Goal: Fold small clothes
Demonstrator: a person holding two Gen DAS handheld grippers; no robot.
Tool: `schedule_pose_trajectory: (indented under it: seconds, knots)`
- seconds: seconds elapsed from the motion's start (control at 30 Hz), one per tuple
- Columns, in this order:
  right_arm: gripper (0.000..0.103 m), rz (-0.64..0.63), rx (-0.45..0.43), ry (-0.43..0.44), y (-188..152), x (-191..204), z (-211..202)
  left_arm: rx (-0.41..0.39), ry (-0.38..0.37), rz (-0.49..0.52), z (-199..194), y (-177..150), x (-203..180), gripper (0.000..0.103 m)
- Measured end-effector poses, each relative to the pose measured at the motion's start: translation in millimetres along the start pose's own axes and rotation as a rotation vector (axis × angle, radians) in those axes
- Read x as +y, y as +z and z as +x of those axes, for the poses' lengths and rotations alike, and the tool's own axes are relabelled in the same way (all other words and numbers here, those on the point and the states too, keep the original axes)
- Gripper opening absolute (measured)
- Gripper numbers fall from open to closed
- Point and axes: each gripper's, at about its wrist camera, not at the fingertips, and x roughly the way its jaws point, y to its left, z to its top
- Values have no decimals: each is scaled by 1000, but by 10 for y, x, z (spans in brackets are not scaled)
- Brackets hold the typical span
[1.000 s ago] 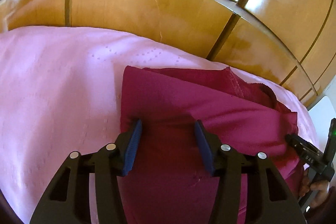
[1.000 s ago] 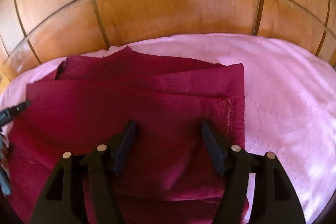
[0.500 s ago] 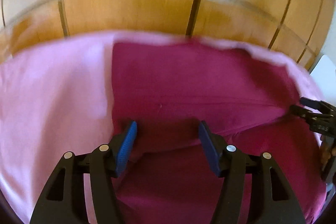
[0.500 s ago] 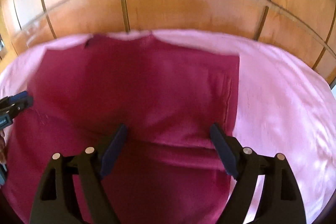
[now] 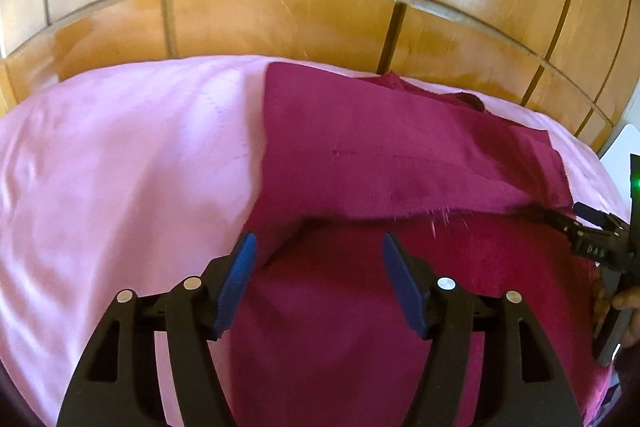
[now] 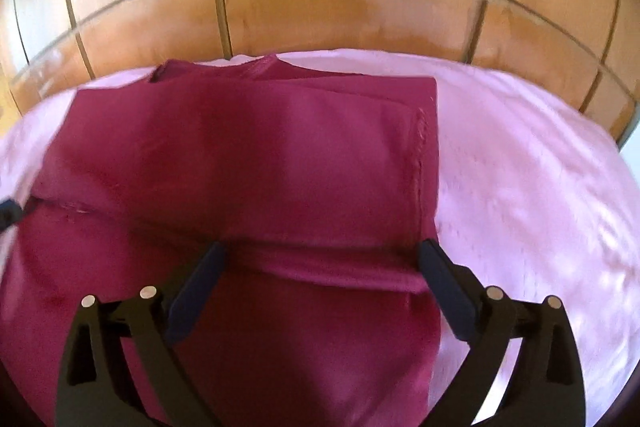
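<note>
A dark magenta garment (image 5: 380,163) lies on a pink sheet (image 5: 120,155), its far part folded over the near part. My left gripper (image 5: 316,247) is open and empty, just short of the fold's near edge at the garment's left side. My right gripper (image 6: 320,255) is open wide and empty over the garment (image 6: 248,163) near its right edge, at the fold's near edge. The right gripper's tip also shows at the right edge of the left wrist view (image 5: 592,231).
A polished wooden panelled headboard (image 5: 280,19) rises directly behind the pink sheet (image 6: 520,195). A white surface (image 5: 624,143) shows at the far right. Bare pink sheet lies left of the garment in the left view and right of it in the right view.
Both grippers have drawn back toward me from the fold, so its near edge now lies at the fingertips. The right jaws have opened wider. The garment's far part lies folded forward.
</note>
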Motion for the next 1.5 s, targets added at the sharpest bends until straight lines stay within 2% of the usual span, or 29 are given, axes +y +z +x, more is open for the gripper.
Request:
schedule_pose_trajectory:
  seconds: [0.1, 0.27, 0.5, 0.97, 1.13, 1.27, 1.33, 1.37, 1.4, 1.43, 1.47, 1.5]
  knots:
    - [97, 33, 40, 31, -104, -36, -78, -13, 11, 2, -181, -149, 47, 64]
    - [97, 2, 114, 38, -323, -25, -199, -17, 11, 13, -392, -368, 91, 64]
    - [98, 17, 153, 77, -622, -58, -425, -14, 7, 19, -576, -620, 135, 64]
    - [98, 39, 172, 129, -1187, -177, -912, -5, 7, -20, -884, -990, 330, 64]
    - [98, 42, 189, 151, -1367, -235, -1096, 36, -28, -55, -981, -1105, 520, 64]
    - [98, 48, 215, 177, -1549, -283, -1236, 105, -126, -131, -1061, -1233, 679, 64]
    - [97, 42, 231, 193, -1641, -294, -1300, 127, -159, -136, -1115, -1310, 701, 64]
    - [96, 34, 245, 200, -1710, -295, -1337, 137, -162, -119, -1146, -1357, 683, 64]
    - [90, 28, 257, 207, -1757, -292, -1360, 145, -171, -101, -1180, -1402, 662, 63]
    - [79, 24, 278, 222, -1828, -284, -1383, 156, -188, -86, -1213, -1457, 633, 59]
    - [73, 20, 296, 233, -1891, -273, -1392, 169, -201, -75, -1232, -1497, 605, 59]
    - [60, 12, 310, 234, -1940, -259, -1398, 185, -216, -61, -1247, -1553, 568, 58]
